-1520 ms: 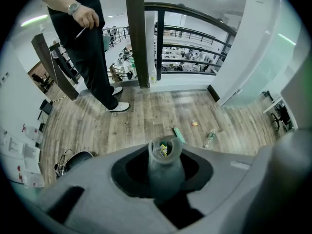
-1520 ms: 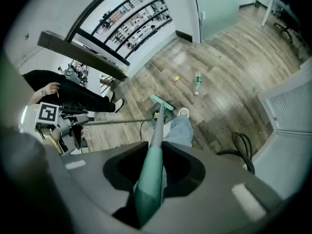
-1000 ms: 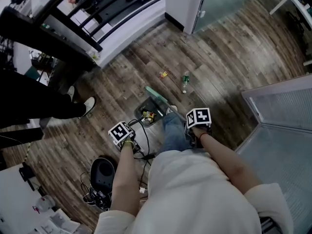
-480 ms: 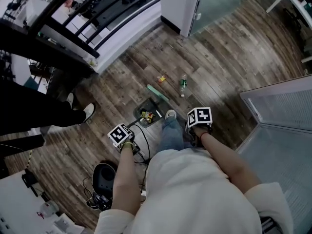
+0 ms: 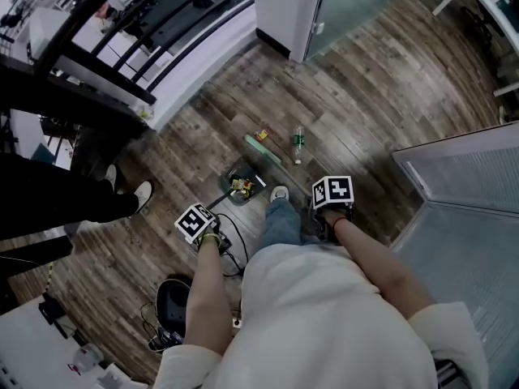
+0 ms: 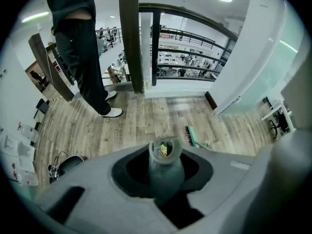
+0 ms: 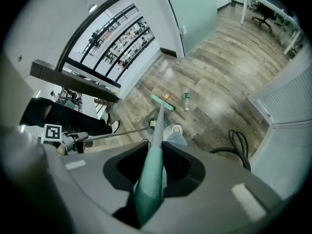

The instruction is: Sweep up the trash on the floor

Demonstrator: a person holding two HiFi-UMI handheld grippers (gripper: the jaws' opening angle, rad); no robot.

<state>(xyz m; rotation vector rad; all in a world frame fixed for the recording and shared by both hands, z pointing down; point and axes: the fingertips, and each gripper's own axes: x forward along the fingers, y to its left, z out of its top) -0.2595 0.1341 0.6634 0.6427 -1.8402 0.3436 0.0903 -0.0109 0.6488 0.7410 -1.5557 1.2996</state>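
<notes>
My right gripper (image 5: 332, 194) (image 7: 153, 172) is shut on the green broom handle (image 7: 150, 179). The broom head (image 5: 263, 148) (image 7: 162, 102) rests on the wood floor right beside a small yellow scrap (image 5: 261, 135) (image 7: 166, 97). A plastic bottle (image 5: 298, 143) (image 7: 185, 97) lies just right of it. My left gripper (image 5: 197, 223) (image 6: 165, 167) is shut on the dustpan's long handle (image 6: 165, 172). The dark dustpan (image 5: 241, 183) (image 7: 155, 122) sits on the floor near my shoe (image 5: 279, 194), with yellow trash (image 6: 164, 149) inside.
A bystander in dark trousers (image 5: 73, 201) (image 6: 83, 48) stands at the left, white shoes (image 5: 142, 193) near the dustpan. A black bag with cables (image 5: 172, 298) lies behind my left arm. A railing (image 5: 122, 23) runs along the back, and a glass partition (image 5: 470, 209) is at the right. A black hose (image 7: 239, 143) lies on the floor.
The broom head has slid up to the yellow scrap and nearer the bottle. The dustpan stays close behind it. Both grippers keep their hold.
</notes>
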